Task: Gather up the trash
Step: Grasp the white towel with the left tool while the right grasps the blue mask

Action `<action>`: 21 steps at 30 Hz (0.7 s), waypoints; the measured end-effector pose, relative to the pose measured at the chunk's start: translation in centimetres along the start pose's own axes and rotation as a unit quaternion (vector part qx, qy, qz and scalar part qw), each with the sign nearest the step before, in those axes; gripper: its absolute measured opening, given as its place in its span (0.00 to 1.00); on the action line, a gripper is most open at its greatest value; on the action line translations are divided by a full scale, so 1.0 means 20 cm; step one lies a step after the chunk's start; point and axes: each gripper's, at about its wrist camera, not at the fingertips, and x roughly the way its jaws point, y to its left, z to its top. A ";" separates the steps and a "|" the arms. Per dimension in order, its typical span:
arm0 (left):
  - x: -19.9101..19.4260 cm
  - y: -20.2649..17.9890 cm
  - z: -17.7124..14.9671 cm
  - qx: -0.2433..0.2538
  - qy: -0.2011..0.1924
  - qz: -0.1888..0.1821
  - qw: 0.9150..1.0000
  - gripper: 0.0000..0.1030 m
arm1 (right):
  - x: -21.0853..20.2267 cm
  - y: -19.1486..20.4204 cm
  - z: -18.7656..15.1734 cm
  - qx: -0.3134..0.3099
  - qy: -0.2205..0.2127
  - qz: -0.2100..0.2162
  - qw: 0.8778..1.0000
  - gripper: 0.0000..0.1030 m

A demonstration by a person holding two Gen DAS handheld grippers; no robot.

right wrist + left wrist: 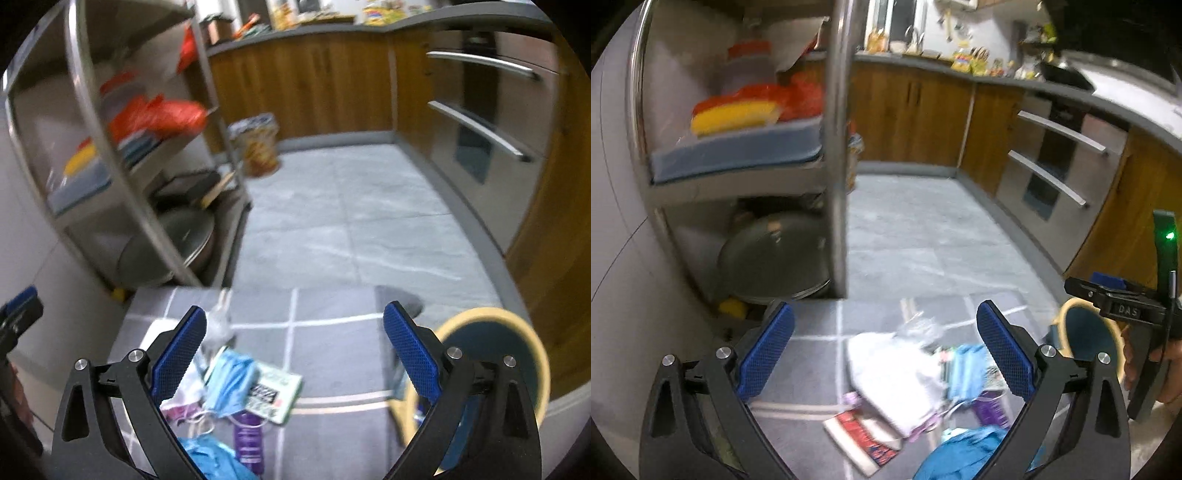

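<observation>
A heap of trash lies on the grey mat (812, 369) below my left gripper (884, 314), which is open and holds nothing. The heap has a white plastic bag (897, 376), a blue face mask (967, 365), a red-and-white packet (860, 435), a purple wrapper (990, 410) and a blue bag (960, 454). A round bin (1089, 332) with a tan rim stands to the right. My right gripper (295, 314) is also open and empty, above the mask (232, 384), a green-white packet (277, 395) and the purple wrapper (247, 439). The bin (491, 354) sits behind its right finger.
A steel rack (836, 147) with trays, orange bags and a pan lid (772, 254) stands close on the left. Wooden cabinets and an oven (1060, 133) with bar handles line the back and right. A printed snack bag (258, 147) stands on the tiled floor.
</observation>
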 end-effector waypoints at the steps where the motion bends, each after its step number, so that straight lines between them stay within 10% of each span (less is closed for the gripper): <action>1: 0.03 0.01 -0.01 0.000 0.010 0.002 1.000 0.94 | 0.03 0.04 0.00 -0.008 0.009 0.005 1.000 0.93; 21: 0.56 0.13 -0.21 -0.049 0.146 0.019 0.988 0.84 | 0.58 0.29 -0.26 -0.061 0.196 0.034 0.978 0.57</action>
